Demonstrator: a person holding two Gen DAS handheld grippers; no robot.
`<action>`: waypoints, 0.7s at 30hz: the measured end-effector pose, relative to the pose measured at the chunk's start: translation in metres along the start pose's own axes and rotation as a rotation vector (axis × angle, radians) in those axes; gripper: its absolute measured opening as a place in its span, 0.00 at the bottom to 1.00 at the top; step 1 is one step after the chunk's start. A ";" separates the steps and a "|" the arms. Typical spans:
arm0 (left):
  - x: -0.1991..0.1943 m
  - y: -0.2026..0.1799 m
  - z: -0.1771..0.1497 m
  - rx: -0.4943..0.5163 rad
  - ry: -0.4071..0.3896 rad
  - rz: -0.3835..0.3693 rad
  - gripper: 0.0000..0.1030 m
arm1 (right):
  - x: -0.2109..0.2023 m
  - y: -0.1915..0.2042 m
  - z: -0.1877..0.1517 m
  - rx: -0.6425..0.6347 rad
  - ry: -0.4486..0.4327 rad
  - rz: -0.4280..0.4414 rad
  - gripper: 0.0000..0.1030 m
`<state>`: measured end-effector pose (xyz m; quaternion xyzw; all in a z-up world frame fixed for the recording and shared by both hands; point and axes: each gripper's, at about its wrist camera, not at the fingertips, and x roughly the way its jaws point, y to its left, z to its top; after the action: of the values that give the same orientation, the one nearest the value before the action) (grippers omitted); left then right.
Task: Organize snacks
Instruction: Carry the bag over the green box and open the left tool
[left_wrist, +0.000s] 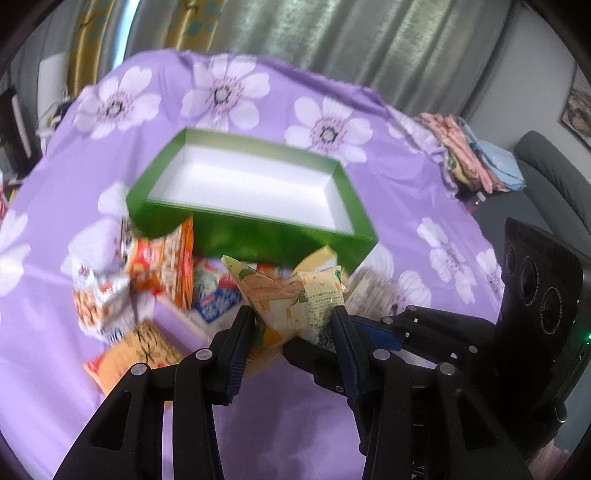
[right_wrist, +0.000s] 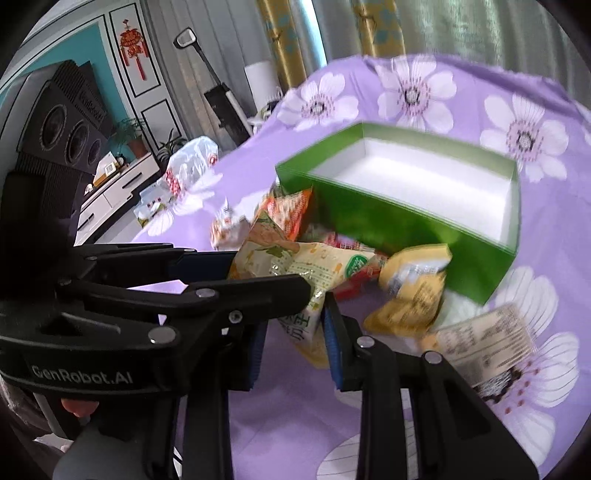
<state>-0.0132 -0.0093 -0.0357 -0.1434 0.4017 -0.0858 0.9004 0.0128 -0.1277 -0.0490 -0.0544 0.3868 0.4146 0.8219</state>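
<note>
1. Both grippers grasp the same snack: a crinkly cream-and-orange foil packet with green print (left_wrist: 291, 302), lifted clear of the purple cloth with white flowers (left_wrist: 424, 192) that covers the surface.
2. The left gripper (left_wrist: 291, 325) has its jaws clenched on one end of that packet; the black fingers (left_wrist: 240, 332) press in on both sides of it.
3. The right gripper (right_wrist: 295, 332) has its jaws clenched on the other end, where the wrapper hangs down between its blue-padded fingers (right_wrist: 334, 343).
4. The two grippers sit just beside each other, with the right one's black arms crossing behind the left one's jaws in the left wrist view.
5. Beyond the packet stands an open rectangular green cardboard box with a white inside (left_wrist: 192, 221); no snacks show in it.
6. Loose snacks lie in a heap against the box's near wall: an orange bag (left_wrist: 177, 258), a blue-and-white packet (left_wrist: 216, 299) and a yellow pouch (right_wrist: 413, 291).
7. A pale packet printed with small text (right_wrist: 484, 339) lies on the cloth near the yellow pouch.
8. Motion blur smears the heap, so smaller labels cannot be read.
</note>
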 end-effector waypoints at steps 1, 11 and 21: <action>-0.001 -0.001 0.004 0.007 -0.007 -0.002 0.42 | -0.003 -0.001 0.004 -0.001 -0.014 -0.006 0.29; -0.001 -0.016 0.064 0.089 -0.080 -0.028 0.42 | -0.021 -0.018 0.048 0.014 -0.125 -0.047 0.29; 0.061 -0.009 0.103 0.054 0.008 -0.037 0.42 | 0.012 -0.065 0.079 0.074 -0.089 -0.107 0.31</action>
<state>0.1036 -0.0144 -0.0101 -0.1261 0.3999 -0.1138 0.9007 0.1109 -0.1299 -0.0175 -0.0262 0.3612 0.3576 0.8608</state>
